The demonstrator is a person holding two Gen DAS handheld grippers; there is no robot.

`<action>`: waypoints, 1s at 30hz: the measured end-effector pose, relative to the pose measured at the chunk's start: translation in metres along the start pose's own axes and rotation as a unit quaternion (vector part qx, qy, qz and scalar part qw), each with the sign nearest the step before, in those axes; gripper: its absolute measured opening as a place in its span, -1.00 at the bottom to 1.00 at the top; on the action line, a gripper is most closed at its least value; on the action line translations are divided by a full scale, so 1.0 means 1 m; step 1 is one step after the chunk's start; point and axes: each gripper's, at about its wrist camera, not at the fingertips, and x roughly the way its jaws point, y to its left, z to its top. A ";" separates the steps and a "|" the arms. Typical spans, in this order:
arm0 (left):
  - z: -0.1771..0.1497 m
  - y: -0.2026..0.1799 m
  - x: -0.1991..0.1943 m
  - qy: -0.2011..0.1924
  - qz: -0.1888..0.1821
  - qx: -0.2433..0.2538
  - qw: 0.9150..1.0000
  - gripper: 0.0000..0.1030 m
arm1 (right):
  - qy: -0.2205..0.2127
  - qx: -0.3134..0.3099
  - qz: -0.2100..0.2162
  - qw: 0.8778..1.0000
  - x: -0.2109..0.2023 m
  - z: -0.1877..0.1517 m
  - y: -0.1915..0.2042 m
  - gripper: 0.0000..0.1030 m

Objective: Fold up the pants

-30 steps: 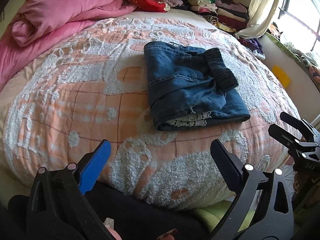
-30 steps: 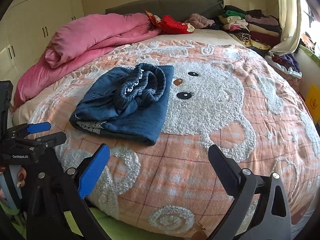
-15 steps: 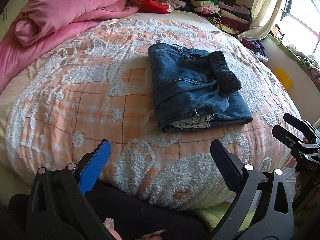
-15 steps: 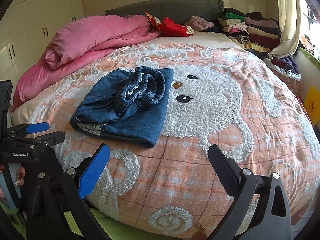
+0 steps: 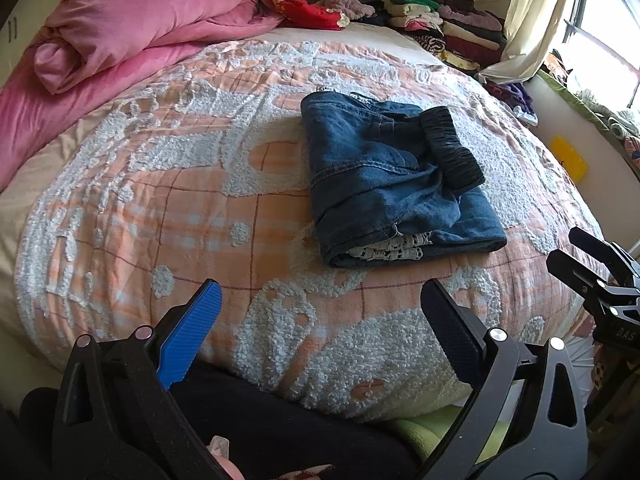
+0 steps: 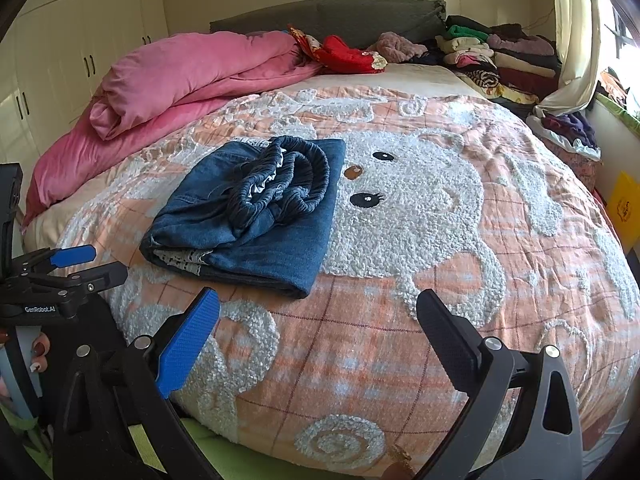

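While both grippers, left gripper [image 5: 320,320] and right gripper [image 6: 320,320], are hanging spread and empty, the pants [image 5: 392,184] are lying folded: soft, heavyish denim, best gripped at the thick folded edge.

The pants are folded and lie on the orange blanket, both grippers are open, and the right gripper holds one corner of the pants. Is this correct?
Not quite. The pants are folded on the orange blanket, and both grippers are open, but the right gripper holds nothing: the right wrist view shows its fingers spread short of the pants, not touching them. The left gripper is also empty.
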 end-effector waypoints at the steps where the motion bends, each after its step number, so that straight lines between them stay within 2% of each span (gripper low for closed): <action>1: 0.000 0.000 0.000 0.000 0.000 0.000 1.000 0.81 | 0.000 0.000 -0.001 1.000 0.000 0.000 -0.001 0.91; 30: 0.002 0.000 -0.004 -0.001 0.002 0.000 1.000 0.81 | 0.003 0.003 -0.007 1.000 -0.001 0.001 0.000 0.91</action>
